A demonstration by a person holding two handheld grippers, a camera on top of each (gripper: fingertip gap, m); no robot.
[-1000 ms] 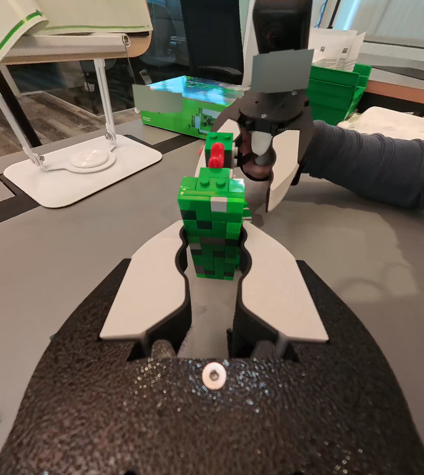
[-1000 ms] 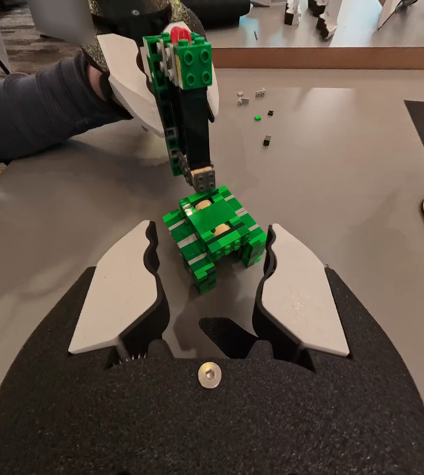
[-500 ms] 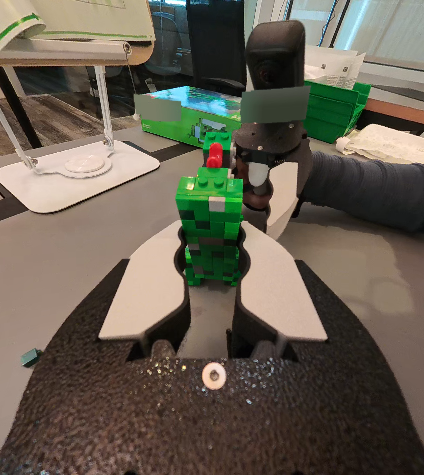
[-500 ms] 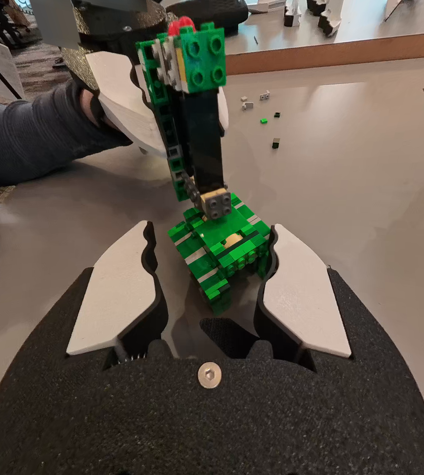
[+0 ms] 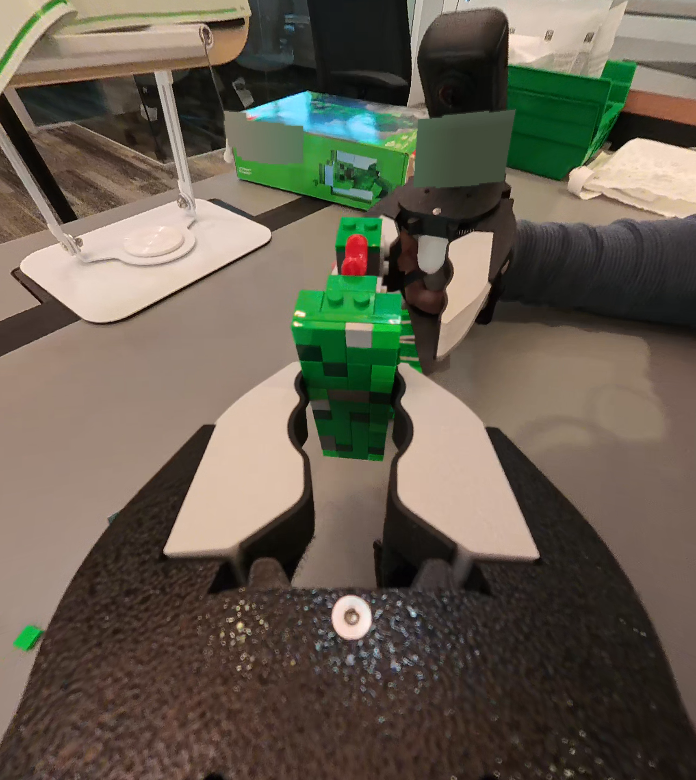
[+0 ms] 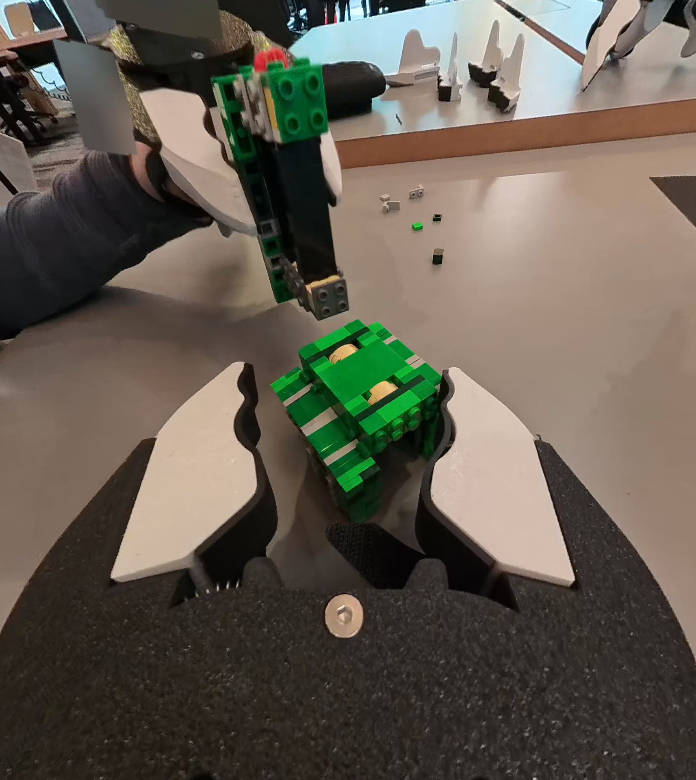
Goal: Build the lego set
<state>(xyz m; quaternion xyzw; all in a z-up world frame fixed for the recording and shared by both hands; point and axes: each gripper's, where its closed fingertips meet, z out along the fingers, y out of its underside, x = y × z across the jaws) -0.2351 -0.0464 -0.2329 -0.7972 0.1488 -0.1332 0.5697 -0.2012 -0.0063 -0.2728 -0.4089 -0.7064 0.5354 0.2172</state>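
Observation:
My left gripper (image 5: 348,382) is shut on a tall green lego column (image 5: 346,350) with a red piece (image 5: 354,257) near its top. In the right wrist view the column (image 6: 295,190) hangs tilted from the left gripper (image 6: 282,211). Its grey lower end (image 6: 329,297) is just above the far edge of a squat green lego base block (image 6: 358,401) on the table. My right gripper (image 6: 346,369) is open around that block. Its right finger (image 6: 481,456) touches the block's side, and the left finger stands apart.
A green lego box (image 5: 320,156), a white stand base (image 5: 147,261), green bins (image 5: 561,118) and crumpled white bags (image 5: 654,177) lie at the far side. Several small loose pieces (image 6: 415,211) lie beyond the block, and two more (image 5: 25,636) near the left gripper. A person's sleeved arm (image 6: 42,245) reaches in. The left gripper's tips are roughly 8 cm from the right gripper's.
My right gripper has moved forward, so the base block now sits between its fingers against the right one. The left gripper still holds the column, whose lower end is now clear of the block's top.

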